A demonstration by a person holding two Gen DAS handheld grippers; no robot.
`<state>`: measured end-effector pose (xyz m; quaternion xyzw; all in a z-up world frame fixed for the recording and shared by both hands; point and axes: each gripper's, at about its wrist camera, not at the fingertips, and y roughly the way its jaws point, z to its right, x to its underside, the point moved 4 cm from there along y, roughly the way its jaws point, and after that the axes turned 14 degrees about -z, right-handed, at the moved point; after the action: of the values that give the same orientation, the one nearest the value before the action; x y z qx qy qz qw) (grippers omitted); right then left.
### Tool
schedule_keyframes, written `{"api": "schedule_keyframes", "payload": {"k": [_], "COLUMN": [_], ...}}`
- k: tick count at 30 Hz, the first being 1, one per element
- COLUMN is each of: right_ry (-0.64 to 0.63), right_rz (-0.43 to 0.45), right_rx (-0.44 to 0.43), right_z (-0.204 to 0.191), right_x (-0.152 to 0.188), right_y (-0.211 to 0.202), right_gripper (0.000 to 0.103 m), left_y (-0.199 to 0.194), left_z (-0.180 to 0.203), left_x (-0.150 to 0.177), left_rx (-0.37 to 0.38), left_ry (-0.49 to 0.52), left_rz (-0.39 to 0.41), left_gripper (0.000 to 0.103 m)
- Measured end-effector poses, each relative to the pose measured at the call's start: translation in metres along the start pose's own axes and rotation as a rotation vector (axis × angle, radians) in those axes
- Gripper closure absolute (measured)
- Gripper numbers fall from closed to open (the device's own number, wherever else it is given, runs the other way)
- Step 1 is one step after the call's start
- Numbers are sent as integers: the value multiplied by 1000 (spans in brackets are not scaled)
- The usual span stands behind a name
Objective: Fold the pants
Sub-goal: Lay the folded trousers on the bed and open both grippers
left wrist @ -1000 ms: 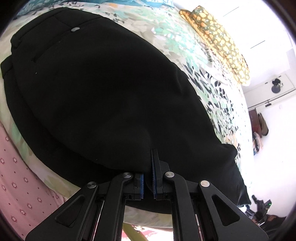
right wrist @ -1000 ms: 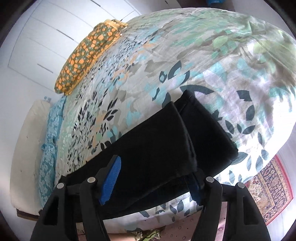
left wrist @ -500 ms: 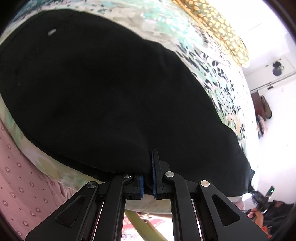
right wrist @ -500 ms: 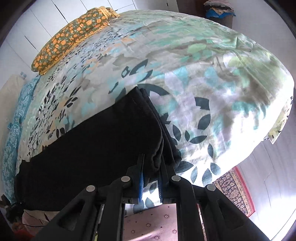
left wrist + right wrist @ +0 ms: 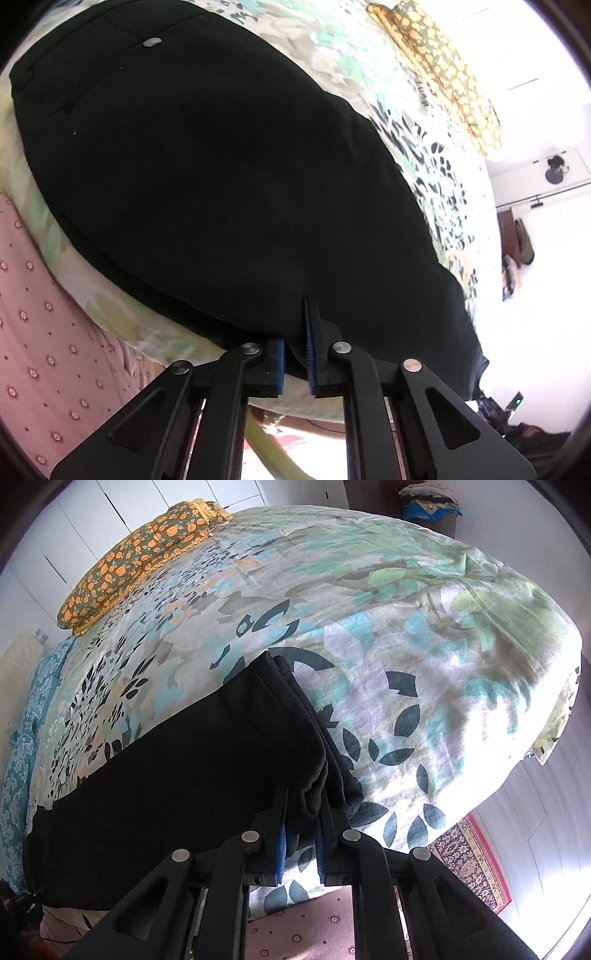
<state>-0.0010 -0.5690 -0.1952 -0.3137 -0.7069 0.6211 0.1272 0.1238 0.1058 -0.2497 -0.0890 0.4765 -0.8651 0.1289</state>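
Black pants (image 5: pixel 221 177) lie flat on a bed with a leaf-patterned cover (image 5: pixel 424 635), legs folded together. In the left wrist view the waistband with a grey button (image 5: pixel 152 42) is at the far left. My left gripper (image 5: pixel 294 339) is shut on the near edge of the pants at mid length. In the right wrist view the pants (image 5: pixel 192 775) end in stacked leg hems (image 5: pixel 284 679). My right gripper (image 5: pixel 300 812) is shut on the near corner of the leg ends, with cloth bunched between the blue pads.
An orange-patterned pillow (image 5: pixel 144 554) lies at the far side of the bed; it also shows in the left wrist view (image 5: pixel 447 70). A pink dotted sheet (image 5: pixel 33 332) hangs below the bed edge. A patterned rug (image 5: pixel 476 864) lies on the floor at right.
My right gripper went from open around the leg ends to shut on them. My left gripper stayed shut on the pants edge while its view swung in close and back.
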Motion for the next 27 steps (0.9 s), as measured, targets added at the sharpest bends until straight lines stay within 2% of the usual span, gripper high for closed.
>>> {"api": "schedule_keyframes", "payload": {"k": [6,8,9,11,12,13,14,15,16,18,19,21,24,27], "right_ry": [0,3,8,25,34,41,42,37,31,22,14,0,-57,-136], "right_rz": [2,1,0,-10,-16,-18,-10,6,28,101,156,208,222,207], "right_rx": [6,6,4,-20,-37,-66,-85,-88,-59,45,71,94,72,32], "right_z": [-1,0,0,2,3,4,4,2,1,-3,-7,-16,-44,-85], "right_x": [0,-1,-1,-1,0,1,2,4,6,9,9,6,-2,-4], "right_y": [0,1,1,-2,-3,-7,-13,-20,-27,-46,-58,-71,-77,-70], "right_gripper": [90,90,90,88,84,80,71,62,59,26,22,20,20,20], "left_y": [0,7,11,14,9,5,-5,-13,-24,-50,-60,-73,-74,-50], "left_z": [12,11,11,14,13,15,16,18,21,31,36,49,64,70], "left_x": [8,6,5,5,8,10,16,20,25,27,23,5,-27,-52], "left_rx": [-96,-121,-134,-134,-143,-169,-215,-238,-251,-256,-257,-266,-298,-345], "left_ry": [43,31,19,7,9,8,8,9,14,42,54,95,150,198], "left_rz": [1,-23,-35,-53,-62,-69,-59,-42,-13,57,87,150,241,251], "left_gripper": [98,96,90,88,83,67,56,40,37,34,32,24,21,21]}}
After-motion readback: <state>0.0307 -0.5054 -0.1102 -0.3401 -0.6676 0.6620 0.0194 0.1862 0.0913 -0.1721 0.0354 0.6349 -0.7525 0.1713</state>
